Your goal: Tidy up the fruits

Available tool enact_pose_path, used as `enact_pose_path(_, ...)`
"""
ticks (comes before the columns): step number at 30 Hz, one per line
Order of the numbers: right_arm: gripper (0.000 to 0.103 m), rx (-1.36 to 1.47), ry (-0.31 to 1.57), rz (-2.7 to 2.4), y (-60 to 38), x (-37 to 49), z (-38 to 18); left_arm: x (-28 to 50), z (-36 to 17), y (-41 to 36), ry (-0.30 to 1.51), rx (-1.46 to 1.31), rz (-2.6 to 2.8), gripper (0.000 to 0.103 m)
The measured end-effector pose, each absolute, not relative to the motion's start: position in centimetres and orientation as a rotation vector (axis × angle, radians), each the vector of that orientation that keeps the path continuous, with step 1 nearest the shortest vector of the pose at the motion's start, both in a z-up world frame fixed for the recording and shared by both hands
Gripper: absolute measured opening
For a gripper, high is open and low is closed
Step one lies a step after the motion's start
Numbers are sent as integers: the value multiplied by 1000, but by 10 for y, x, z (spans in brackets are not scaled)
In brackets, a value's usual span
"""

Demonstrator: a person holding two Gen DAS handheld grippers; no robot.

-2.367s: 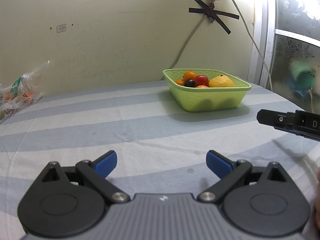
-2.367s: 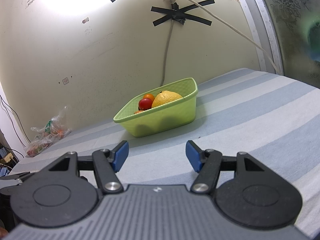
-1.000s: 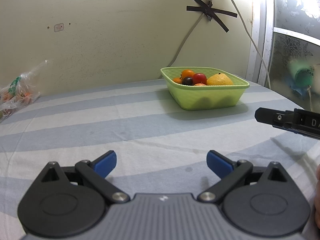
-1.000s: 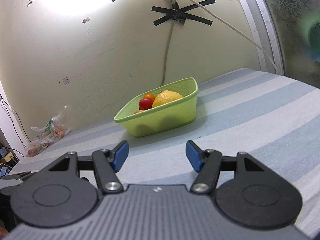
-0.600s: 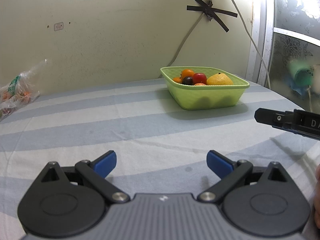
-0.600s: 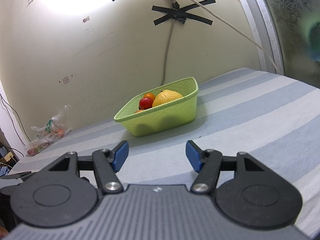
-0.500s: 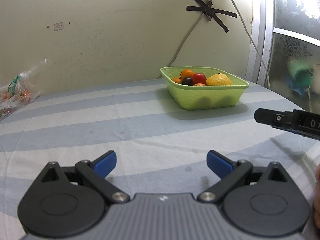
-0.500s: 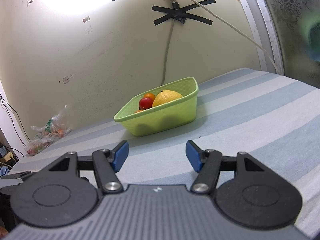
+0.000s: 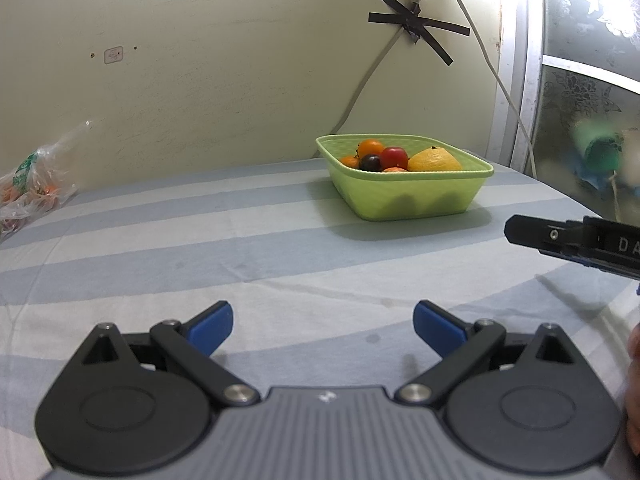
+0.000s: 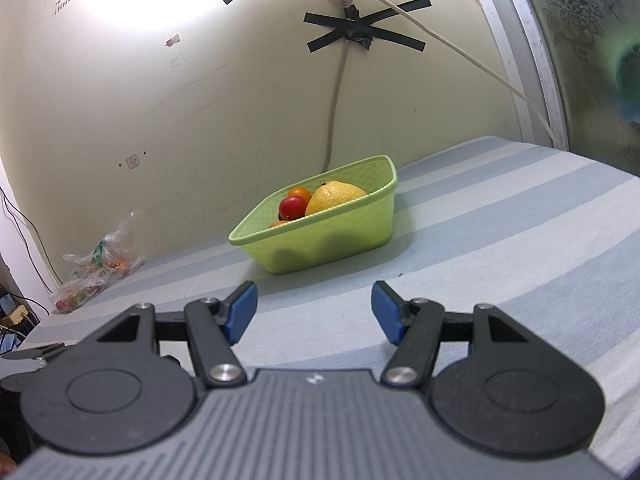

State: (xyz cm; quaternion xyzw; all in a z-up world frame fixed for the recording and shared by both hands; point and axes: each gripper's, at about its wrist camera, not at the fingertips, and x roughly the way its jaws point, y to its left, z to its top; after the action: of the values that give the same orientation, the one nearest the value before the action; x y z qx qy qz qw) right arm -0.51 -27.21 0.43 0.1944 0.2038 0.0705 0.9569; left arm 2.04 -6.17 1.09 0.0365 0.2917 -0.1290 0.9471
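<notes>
Fruits (image 9: 394, 158) are sitting in green basket (image 9: 408, 196) on striped bench (image 9: 200, 240). Left gripper (image 9: 323, 326) and right gripper (image 10: 314, 312) are hovering short of the basket, jaws spread, pinching nothing. Plastic bag (image 9: 28, 176) is lying well left of the basket.

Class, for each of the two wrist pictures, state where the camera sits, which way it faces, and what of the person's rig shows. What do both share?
Left wrist: behind the open left gripper, facing the green basket; right gripper's side and a hand edge show at right.
Right wrist: behind the open right gripper, facing the basket from its right.
Shared: basket, plastic bag, taped cable.
</notes>
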Motion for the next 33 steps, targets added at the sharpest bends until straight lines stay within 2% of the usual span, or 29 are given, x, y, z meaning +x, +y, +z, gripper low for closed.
enact_pose_path(33, 65, 395, 412, 144, -273, -6, 4, 21, 12, -62, 590, 75, -267, 103)
